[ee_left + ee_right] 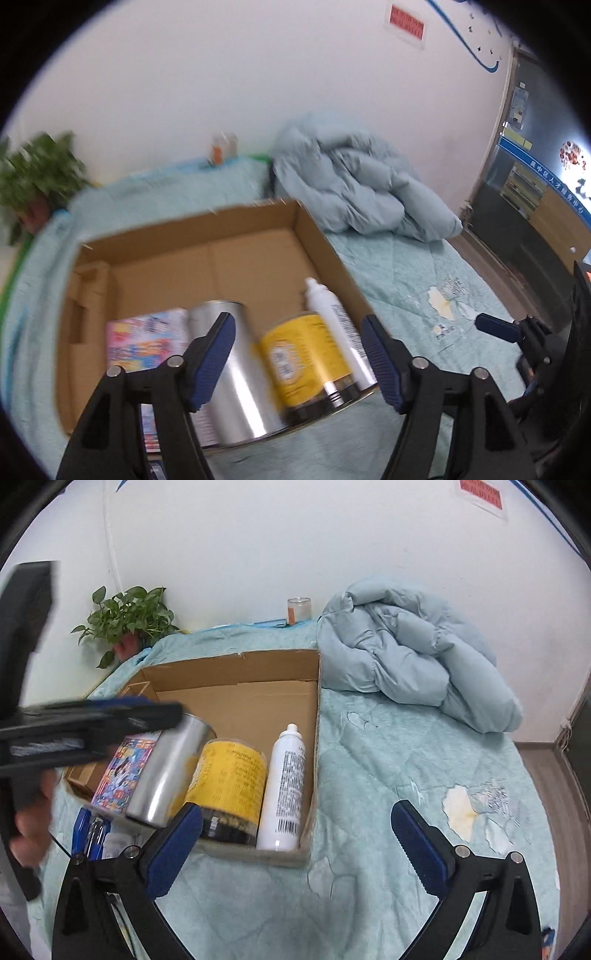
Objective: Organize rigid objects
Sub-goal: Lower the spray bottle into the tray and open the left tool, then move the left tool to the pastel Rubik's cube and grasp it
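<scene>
The open brown cardboard box [236, 698] lay on the pale green quilt [369, 886], holding a silver metal can [166, 771], yellow-labelled tin [229, 779] and white spray bottle [284, 786] at its six o'clock wall. Left gripper [299, 354] and right gripper [295, 849] both gaped wide, empty. The round cans lay loose and might roll on the soft bedding.

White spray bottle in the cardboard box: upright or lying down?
Lying down. The white spray bottle rests lengthwise on the floor of the cardboard box, beside the yellow-labelled can.
</scene>
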`<state>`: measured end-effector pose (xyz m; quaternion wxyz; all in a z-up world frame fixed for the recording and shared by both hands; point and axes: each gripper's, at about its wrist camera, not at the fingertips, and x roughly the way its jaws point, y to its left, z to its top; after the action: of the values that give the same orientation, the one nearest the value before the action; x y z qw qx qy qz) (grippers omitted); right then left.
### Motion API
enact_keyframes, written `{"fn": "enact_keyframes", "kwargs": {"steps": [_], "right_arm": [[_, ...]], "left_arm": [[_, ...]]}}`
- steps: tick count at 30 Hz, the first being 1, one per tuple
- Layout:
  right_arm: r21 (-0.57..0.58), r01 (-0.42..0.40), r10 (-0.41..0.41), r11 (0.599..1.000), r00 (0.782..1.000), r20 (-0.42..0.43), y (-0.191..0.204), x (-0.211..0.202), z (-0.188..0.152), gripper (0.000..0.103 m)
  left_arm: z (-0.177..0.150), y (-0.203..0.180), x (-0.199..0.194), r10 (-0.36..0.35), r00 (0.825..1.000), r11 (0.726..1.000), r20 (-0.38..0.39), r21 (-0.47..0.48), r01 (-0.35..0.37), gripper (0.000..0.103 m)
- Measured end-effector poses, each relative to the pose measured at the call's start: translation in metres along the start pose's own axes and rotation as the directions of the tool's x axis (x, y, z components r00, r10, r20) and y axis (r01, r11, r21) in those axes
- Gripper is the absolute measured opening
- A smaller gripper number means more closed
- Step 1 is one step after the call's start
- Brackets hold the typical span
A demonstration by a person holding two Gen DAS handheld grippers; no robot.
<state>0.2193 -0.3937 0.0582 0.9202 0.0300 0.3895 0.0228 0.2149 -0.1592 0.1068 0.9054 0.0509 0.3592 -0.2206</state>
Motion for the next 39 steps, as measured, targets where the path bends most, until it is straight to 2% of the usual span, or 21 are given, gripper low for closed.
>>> {"fn": "enact_keyframes", "kwargs": {"steps": [2, 4, 6, 8, 10, 13, 17, 20, 22, 24, 26, 31, 34, 39], "right_arm": [[-0.02, -0.004, 0.004, 1.0, 1.0, 0.01, 0.009, -0.015, -0.006, 0.103], [-0.038, -0.04, 0.04, 0.998, 0.999, 0.01, 0.019, -0.032, -0.016, 0.103], [-0.046, -0.099, 0.099, 0.994, 0.995, 0.008, 0.03, -0.046, -0.027, 0.103], [-0.051, -0.19, 0.189, 0.981, 0.982, -0.007, 0.043, -0.06, -0.041, 0.103], [-0.052, -0.267, 0.265, 0.962, 0.963, -0.041, 0.055, -0.066, -0.056, 0.103], [-0.066, -0.359, 0.355, 0.931, 0.932, -0.07, 0.082, -0.079, -0.087, 0.103], [-0.035, -0.457, 0.451, 0.889, 0.885, -0.11, 0.112, -0.089, -0.133, 0.103], [-0.046, -0.499, 0.487, 0.866, 0.86, -0.15, 0.133, -0.093, -0.167, 0.102], [-0.073, -0.512, 0.497, 0.856, 0.853, -0.161, 0.146, -0.098, -0.186, 0.102], [-0.081, -0.518, 0.499, 0.852, 0.849, -0.175, 0.155, -0.098, -0.2, 0.102], [-0.079, -0.506, 0.486, 0.859, 0.854, -0.186, 0.164, -0.096, -0.213, 0.102], [-0.118, -0.468, 0.439, 0.876, 0.874, -0.209, 0.176, -0.086, -0.226, 0.102], [-0.17, -0.463, 0.425, 0.87, 0.878, -0.221, 0.18, -0.077, -0.218, 0.102], [-0.338, -0.528, 0.486, 0.779, 0.849, -0.207, 0.19, -0.066, -0.191, 0.102]], "left_arm": [[-0.003, 0.01, -0.036, 0.055, 0.997, 0.998, 0.061, 0.006, -0.055, 0.073], [-0.005, 0.025, -0.075, 0.109, 0.988, 0.994, 0.11, 0.002, -0.109, 0.079], [-0.007, 0.041, -0.114, 0.195, 0.97, 0.98, 0.142, 0.0, -0.197, 0.081], [-0.012, 0.054, -0.145, 0.291, 0.947, 0.955, 0.133, 0.015, -0.295, 0.081], [-0.023, 0.066, -0.169, 0.329, 0.937, 0.942, 0.122, 0.029, -0.334, 0.081], [-0.051, 0.085, -0.192, 0.346, 0.935, 0.938, 0.08, 0.005, -0.348, 0.081], [-0.102, 0.099, -0.189, 0.303, 0.953, 0.952, -0.022, -0.03, -0.303, 0.081], [-0.151, 0.101, -0.167, 0.215, 0.969, 0.973, -0.119, -0.059, -0.223, 0.081], [-0.182, 0.098, -0.157, 0.158, 0.972, 0.98, -0.173, -0.094, -0.176, 0.081], [-0.215, 0.096, -0.137, 0.072, 0.968, 0.981, -0.242, -0.157, -0.113, 0.081], [-0.236, 0.093, -0.127, 0.016, 0.963, 0.976, -0.269, -0.204, -0.073, 0.081], [-0.271, 0.085, -0.117, -0.082, 0.956, 0.958, -0.282, -0.287, -0.002, 0.081], [-0.273, 0.084, -0.119, -0.095, 0.957, 0.955, -0.273, -0.296, 0.01, 0.081], [-0.266, 0.083, -0.121, -0.087, 0.967, 0.956, -0.239, -0.294, 0.013, 0.081]]}}
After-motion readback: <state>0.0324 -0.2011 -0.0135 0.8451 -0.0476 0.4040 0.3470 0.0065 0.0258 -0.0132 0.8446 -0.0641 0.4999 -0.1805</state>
